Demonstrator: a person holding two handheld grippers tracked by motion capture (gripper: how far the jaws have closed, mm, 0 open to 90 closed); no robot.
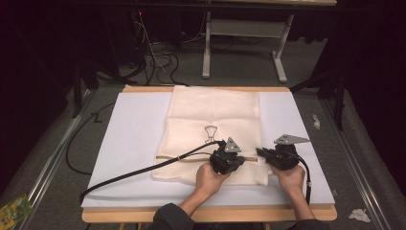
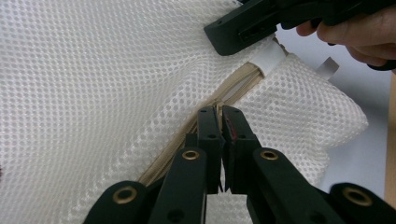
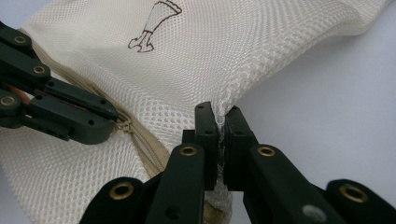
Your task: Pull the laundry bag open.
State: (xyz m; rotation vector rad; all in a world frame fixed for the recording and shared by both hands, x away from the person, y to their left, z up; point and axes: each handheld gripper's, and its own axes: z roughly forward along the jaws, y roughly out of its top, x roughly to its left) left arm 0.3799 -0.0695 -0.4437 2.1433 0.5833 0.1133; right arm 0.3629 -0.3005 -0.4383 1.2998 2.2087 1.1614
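Now lying flat on the white mat (image 1: 129,143), near its front edge: mesh bag (image 1: 210,120). Clamped on the bag's side edge, jaws closed with mesh between: right gripper (image 3: 222,122). Closed at the zipper (image 2: 173,149), pinching something small there, hard to tell what exactly: left gripper (image 2: 219,114). Both grippers close together, not touching.

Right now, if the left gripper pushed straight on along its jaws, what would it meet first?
The left gripper, shut at the zipper of the mesh bag, points along that zipper line. Going on, it would likely meet the right gripper at the bag's edge, though depth is uncertain.
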